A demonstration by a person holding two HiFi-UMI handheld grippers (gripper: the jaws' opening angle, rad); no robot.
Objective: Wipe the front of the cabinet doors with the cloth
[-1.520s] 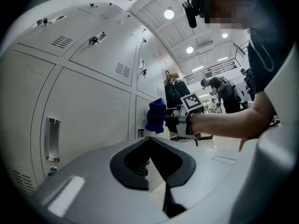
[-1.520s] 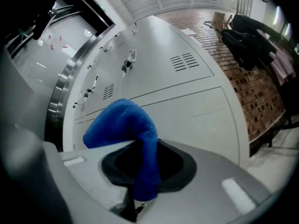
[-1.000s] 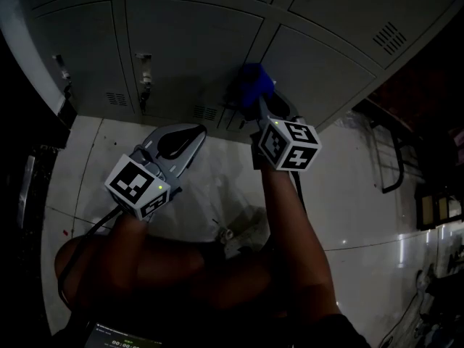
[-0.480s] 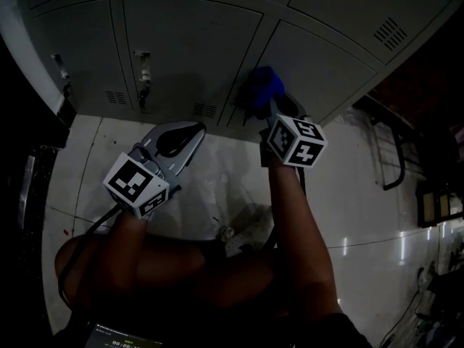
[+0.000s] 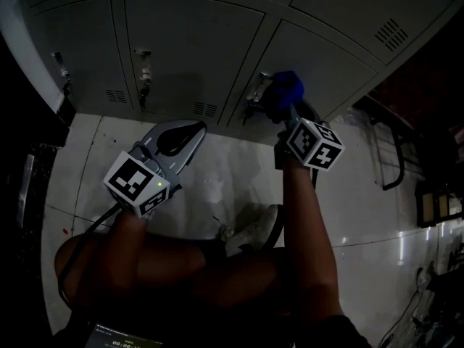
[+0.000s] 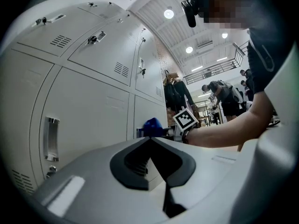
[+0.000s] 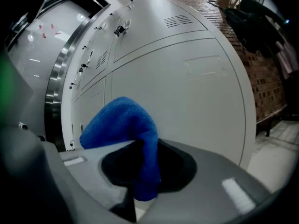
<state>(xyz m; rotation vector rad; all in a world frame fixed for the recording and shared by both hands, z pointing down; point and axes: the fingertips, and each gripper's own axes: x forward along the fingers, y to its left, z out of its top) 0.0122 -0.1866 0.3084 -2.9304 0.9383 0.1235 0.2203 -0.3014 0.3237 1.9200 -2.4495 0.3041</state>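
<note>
Mid-wipe, with right tongs [image 5: 286, 109] pinching blue cloth [image 5: 288, 85] against lower cabinet door [image 5: 326, 67] at upper centre-right of head view, left tongs [image 5: 187, 130] pressed together, empty, idle lower left; next likely sweeping cloth across that door, holding contact.

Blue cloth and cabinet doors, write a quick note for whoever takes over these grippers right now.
Right gripper: shut on the blue terry cloth, held up at a lower grey metal cabinet door, beside its latch.
Left gripper: shut, empty, low over the white floor.
Done: the pictures don't show which doors are wiped.
Left: run the cloth over the door fronts.
</note>
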